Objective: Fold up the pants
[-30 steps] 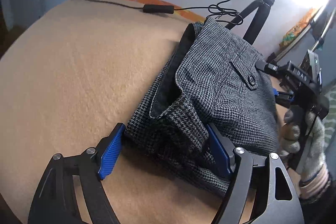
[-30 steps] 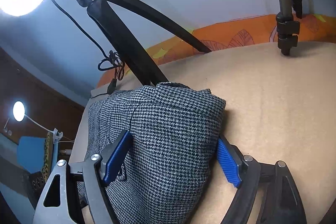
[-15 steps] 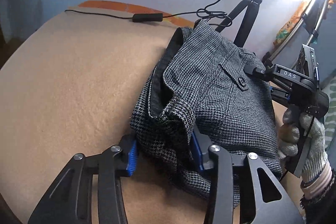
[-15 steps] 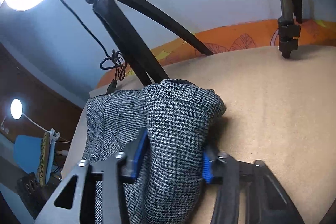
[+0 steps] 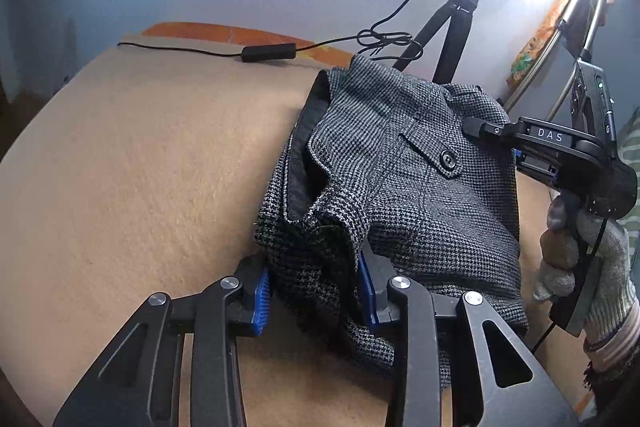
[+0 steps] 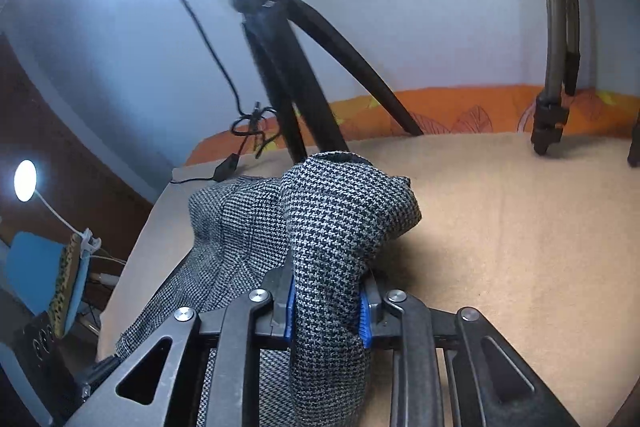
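**me:** Pinching both ends of these grey houndstooth woven trousers (image 5: 404, 195) right now. They sit bunched in a thick folded stack on the tan felt-like table cover (image 5: 132, 163), toward its far side, just in front of the black tripod legs (image 6: 296, 99). My left gripper (image 5: 312, 291) is closing on the near corner of the stack, blue pads on either side of a fat wad of cloth. My right gripper (image 6: 326, 307) is closing too, and its pads already squeeze a rolled hump of fabric that bulges up between the jaws.

**other:** Does that fabric slip on you?

**me:** Doesn't look like it. It's a coarse weave, so I'd guess the ribbed pads bite well. It's soft and floppy though, no stiffness at all, so whatever I don't hold will sag. Several layers deep makes it bulky rather than heavy.

**other:** Where would you grab?

**me:** Edges and corners of the stack, catching every layer, not just the top one. The buttoned back pocket flap (image 5: 436, 155) and the dark waistband lining (image 5: 298, 147) are lumpier, so I'd stay off those. My worry is an inner layer sliding out if I lift unevenly. Also the black cable with its inline switch (image 5: 268, 53) lies near the far edge, apart from the cloth.
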A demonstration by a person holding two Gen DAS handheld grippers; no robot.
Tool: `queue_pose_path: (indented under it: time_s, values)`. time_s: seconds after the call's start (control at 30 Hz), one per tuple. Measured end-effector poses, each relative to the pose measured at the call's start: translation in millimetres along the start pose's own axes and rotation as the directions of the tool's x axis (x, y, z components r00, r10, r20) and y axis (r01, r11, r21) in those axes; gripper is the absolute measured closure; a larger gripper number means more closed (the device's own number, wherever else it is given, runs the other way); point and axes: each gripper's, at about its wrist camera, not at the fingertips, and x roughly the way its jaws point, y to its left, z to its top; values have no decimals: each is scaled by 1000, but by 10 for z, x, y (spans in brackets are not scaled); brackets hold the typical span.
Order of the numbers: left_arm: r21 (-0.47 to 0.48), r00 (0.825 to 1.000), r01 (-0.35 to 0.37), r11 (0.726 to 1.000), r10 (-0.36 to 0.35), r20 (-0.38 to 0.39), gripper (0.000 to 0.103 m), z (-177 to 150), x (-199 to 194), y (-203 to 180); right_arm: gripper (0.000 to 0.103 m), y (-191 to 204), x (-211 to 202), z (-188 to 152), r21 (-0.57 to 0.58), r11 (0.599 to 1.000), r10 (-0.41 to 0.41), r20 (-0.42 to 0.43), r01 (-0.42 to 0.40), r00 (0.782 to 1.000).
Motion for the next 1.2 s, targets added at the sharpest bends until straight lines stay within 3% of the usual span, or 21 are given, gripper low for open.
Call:
queue_pose_path:
  time_s: [0.5, 1.2]
  values:
    - [31, 998, 27, 999, -29, 48, 72, 37, -226, -113, 85, 409, -248, -17, -123, 992, -29, 35, 33, 999]
    - [118, 993, 89, 989, -97, 68, 75, -163, -560, -553, 86, 425, -847, -131, -152, 987, -47, 68, 57, 997]
